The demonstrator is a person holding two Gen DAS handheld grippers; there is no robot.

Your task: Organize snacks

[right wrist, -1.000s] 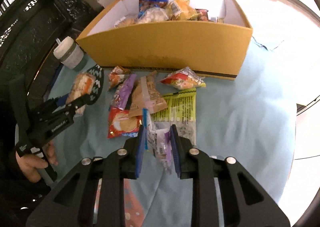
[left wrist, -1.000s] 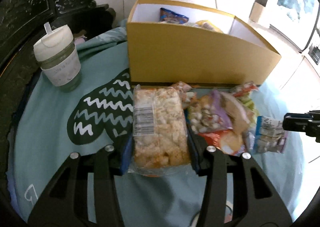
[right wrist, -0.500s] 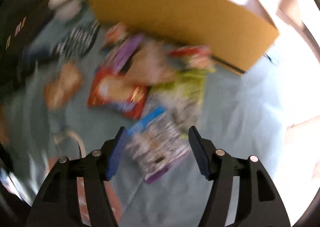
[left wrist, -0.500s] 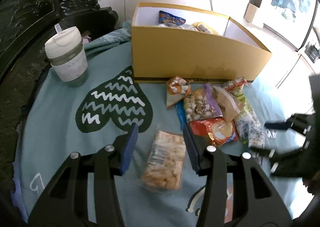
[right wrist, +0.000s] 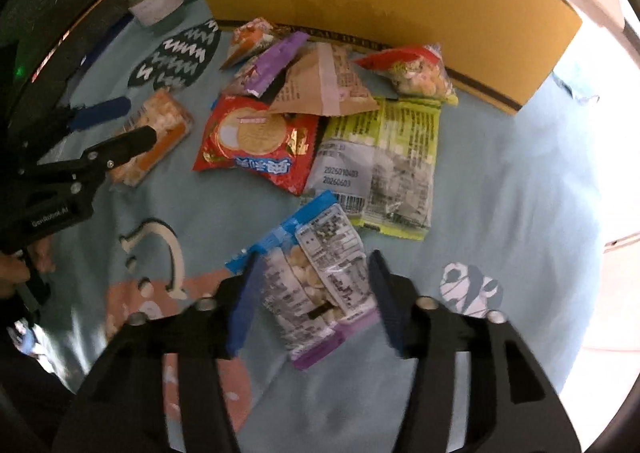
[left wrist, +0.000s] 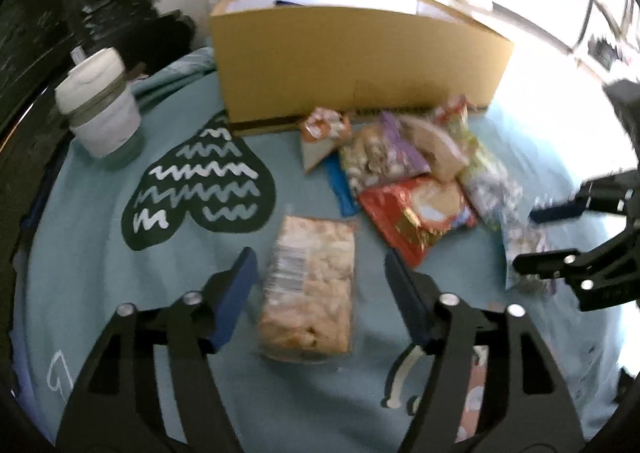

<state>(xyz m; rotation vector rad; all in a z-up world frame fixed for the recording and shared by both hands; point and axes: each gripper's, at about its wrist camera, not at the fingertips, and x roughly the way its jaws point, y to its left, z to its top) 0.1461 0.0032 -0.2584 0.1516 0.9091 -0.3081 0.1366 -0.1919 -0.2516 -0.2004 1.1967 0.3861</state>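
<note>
A clear pack of pale crackers [left wrist: 310, 293] lies flat on the teal cloth [left wrist: 120, 293], between the fingers of my left gripper [left wrist: 316, 265]. Its jaws are opening and the pads stand off the pack on both sides. The same gripper [right wrist: 138, 121] shows at the left of the right wrist view. My right gripper [right wrist: 312, 265] is open around a blue-and-purple snack pack [right wrist: 316, 285] that rests on the cloth. A yellow cardboard box [left wrist: 360, 65] stands behind; little of its inside shows.
Several loose packs lie in a heap before the box: a red biscuit pack [right wrist: 256, 141], a green-edged pack [right wrist: 388, 165], a brown one [right wrist: 320, 85] and a purple one [right wrist: 272, 61]. A lidded cup [left wrist: 100, 105] stands at the back left. Dark carved furniture borders the left side.
Both grippers came down and opened. The cracker pack left the left gripper's grip and now lies on the cloth. The blue-and-purple pack, pinched before, lies loose between the right fingers.
</note>
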